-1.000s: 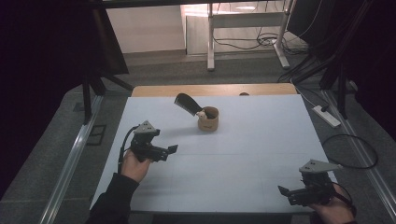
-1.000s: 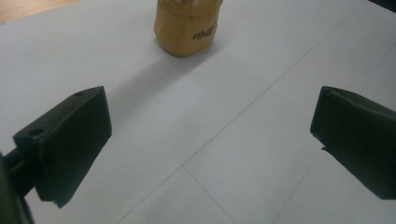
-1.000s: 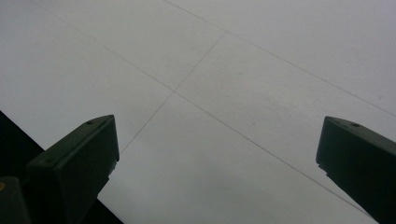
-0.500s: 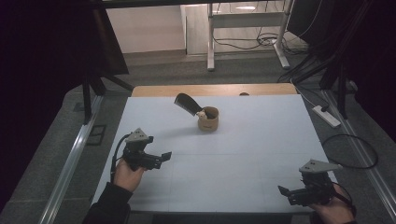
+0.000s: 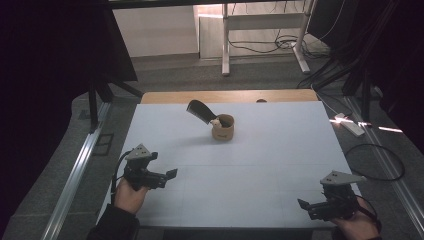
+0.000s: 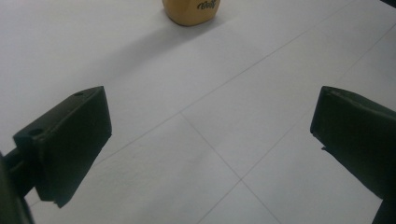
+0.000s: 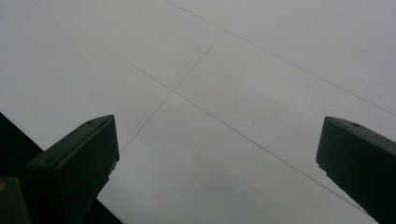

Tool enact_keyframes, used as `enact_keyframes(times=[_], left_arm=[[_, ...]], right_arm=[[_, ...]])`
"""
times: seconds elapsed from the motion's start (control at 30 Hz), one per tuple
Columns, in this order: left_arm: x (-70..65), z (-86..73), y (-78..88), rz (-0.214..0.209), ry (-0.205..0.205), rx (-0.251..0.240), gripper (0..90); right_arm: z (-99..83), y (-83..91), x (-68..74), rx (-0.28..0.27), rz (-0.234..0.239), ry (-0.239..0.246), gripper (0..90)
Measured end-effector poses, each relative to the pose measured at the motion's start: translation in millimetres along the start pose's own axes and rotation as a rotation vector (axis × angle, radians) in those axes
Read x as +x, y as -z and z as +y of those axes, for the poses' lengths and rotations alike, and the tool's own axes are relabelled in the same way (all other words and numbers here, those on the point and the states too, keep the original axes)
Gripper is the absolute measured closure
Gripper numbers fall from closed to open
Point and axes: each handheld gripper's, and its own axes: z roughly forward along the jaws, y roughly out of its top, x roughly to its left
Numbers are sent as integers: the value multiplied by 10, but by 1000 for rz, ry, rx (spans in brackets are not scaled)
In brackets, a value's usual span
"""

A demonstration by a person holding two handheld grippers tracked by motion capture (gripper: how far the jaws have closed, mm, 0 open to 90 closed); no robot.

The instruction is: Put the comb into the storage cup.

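**Tan cup waits untouched at twelve o'clock**

Tan and small, the cup (image 5: 223, 128) stands upright on the white tabletop (image 5: 280, 150), toward the far edge at about twelve o'clock from the person's seat, with a dark scoop-like utensil (image 5: 201, 110) leaning out of it toward ten o'clock. Nothing is touching either one.

Starting at the left, the left tool (image 5: 165, 177) sits low at about eight o'clock, held in the left hand (image 5: 131, 195), with its jaws spread wide and nothing between them. Its own view looks across bare tabletop to the cup's base (image 6: 190, 11) at the top edge, so it is aimed roughly at the cup but well apart from it.

At about four o'clock, near the tabletop's near edge, the right tool (image 5: 312, 207) is also spread wide and empty, pointing toward nine o'clock over bare surface.

By my reading, the work on the cup and utensil has not begun: both approaches, the grasp and whatever follows are all left to do.
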Motion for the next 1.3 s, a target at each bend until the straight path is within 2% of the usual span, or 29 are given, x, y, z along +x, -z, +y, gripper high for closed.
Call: enact_keyframes(times=[0.53, 1.3], left_arm=[[-24, -186, 186, 24, 24, -3, 0], [-64, -383, 336, 48, 41, 23, 0]], right_arm=[[1, -2, -8, 1, -6, -9, 0], [2, -5, -22, 6, -26, -34, 0]])
